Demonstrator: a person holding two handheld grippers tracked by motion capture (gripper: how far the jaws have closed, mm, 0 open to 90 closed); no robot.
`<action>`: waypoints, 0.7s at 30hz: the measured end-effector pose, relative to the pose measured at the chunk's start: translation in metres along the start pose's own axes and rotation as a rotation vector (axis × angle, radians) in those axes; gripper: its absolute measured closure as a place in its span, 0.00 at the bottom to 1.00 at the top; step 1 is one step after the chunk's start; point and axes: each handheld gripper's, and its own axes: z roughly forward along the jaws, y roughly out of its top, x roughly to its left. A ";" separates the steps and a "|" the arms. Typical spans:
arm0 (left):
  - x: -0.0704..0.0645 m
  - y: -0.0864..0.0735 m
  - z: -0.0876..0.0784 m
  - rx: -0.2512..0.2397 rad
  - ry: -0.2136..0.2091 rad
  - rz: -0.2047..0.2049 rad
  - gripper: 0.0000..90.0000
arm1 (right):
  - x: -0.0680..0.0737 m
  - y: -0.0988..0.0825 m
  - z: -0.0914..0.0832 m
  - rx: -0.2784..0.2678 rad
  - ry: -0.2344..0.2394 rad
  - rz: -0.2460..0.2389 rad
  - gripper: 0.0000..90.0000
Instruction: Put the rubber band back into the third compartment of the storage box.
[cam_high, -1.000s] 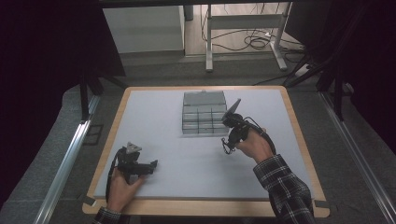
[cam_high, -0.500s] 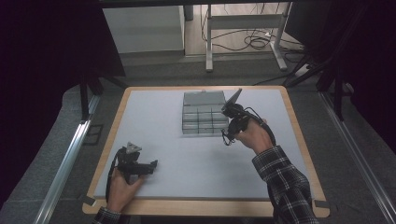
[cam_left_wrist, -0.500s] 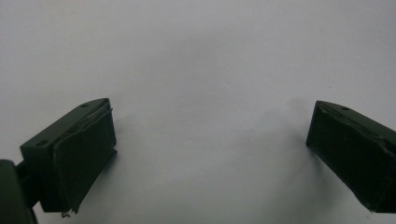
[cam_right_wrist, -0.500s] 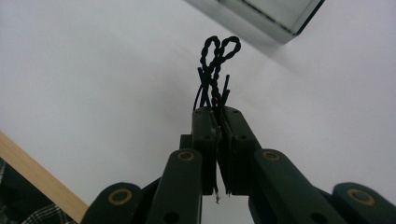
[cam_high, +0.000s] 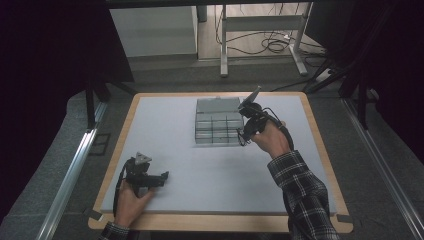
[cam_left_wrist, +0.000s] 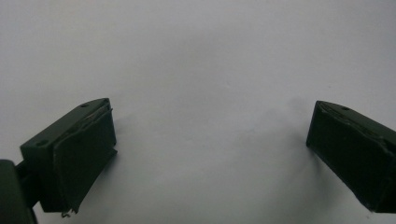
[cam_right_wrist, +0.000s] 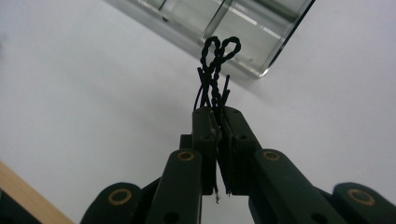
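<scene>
High view: right gripper (cam_high: 243, 131) hangs at the right edge of the clear compartment box (cam_high: 216, 122), near the table's (cam_high: 310, 150) far edge, prob. to drop its load in. Left gripper (cam_high: 162, 177) rests near the front-left corner, out of the way.

Left gripper view: jaws wide apart, nothing between.

Right gripper view: jaws clamped on 2 black twisted ties (cam_right_wrist: 216, 65), loops toward the box corner.

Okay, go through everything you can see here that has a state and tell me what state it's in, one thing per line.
right gripper: shut on the black twisted cord, raised beside the box.
black twisted cord: pinched in the jaws, its two loops sticking out past the tips.
clear compartment box: lid open, lying flat on the white table.
left gripper: open, nothing between its jaws, low over the table.
</scene>
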 end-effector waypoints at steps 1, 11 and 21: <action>0.000 0.000 0.000 0.000 -0.001 0.000 0.02 | 0.000 0.001 -0.001 -0.012 -0.003 0.003 0.93; 0.000 0.000 0.000 0.000 -0.003 0.000 0.02 | -0.005 0.005 0.010 -0.072 -0.033 0.010 0.93; 0.000 0.000 0.000 0.000 -0.004 0.000 0.02 | -0.013 0.009 0.022 -0.144 -0.056 0.030 0.93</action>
